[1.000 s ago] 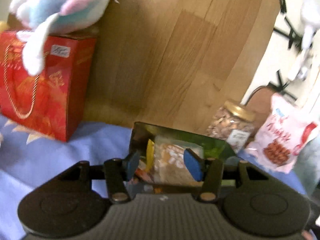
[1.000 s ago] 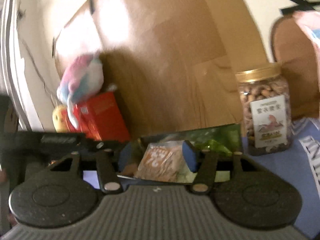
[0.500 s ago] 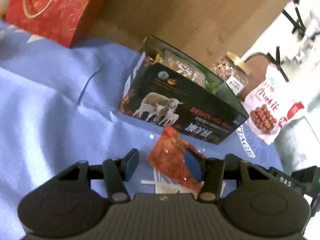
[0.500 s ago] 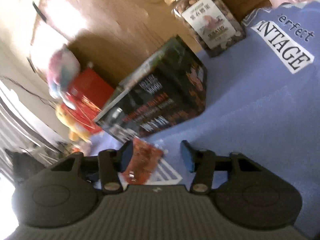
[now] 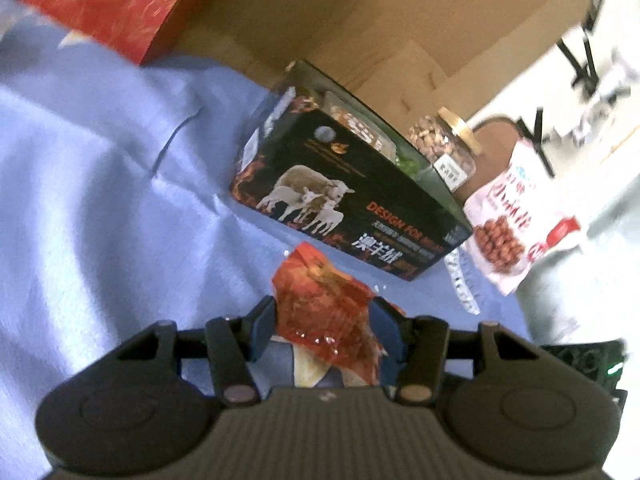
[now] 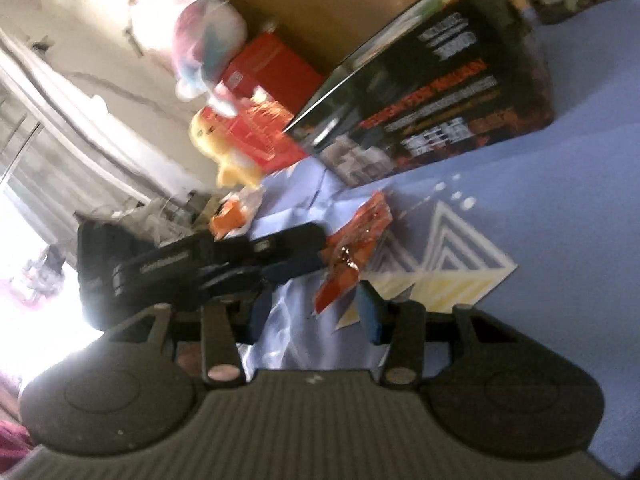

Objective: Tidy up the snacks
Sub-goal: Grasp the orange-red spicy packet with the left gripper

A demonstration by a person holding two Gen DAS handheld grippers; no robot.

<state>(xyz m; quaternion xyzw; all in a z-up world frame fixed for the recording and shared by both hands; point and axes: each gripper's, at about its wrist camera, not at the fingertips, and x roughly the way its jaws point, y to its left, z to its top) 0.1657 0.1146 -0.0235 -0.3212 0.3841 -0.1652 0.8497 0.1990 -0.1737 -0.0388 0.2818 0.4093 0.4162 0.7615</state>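
One red snack packet lies on the blue cloth, just in front of one black box holding more snacks. Left gripper pads touch both packet sides. Right gripper wide, holding nothing. One nut jar, one pink bag, one red gift box behind.

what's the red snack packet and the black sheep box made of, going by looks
Red snack packet: thin glossy plastic film, probably; it crinkles and shows bright glints. Black sheep box: printed cardboard, likely coated; flat panels, sharp folded edges and a slight sheen.
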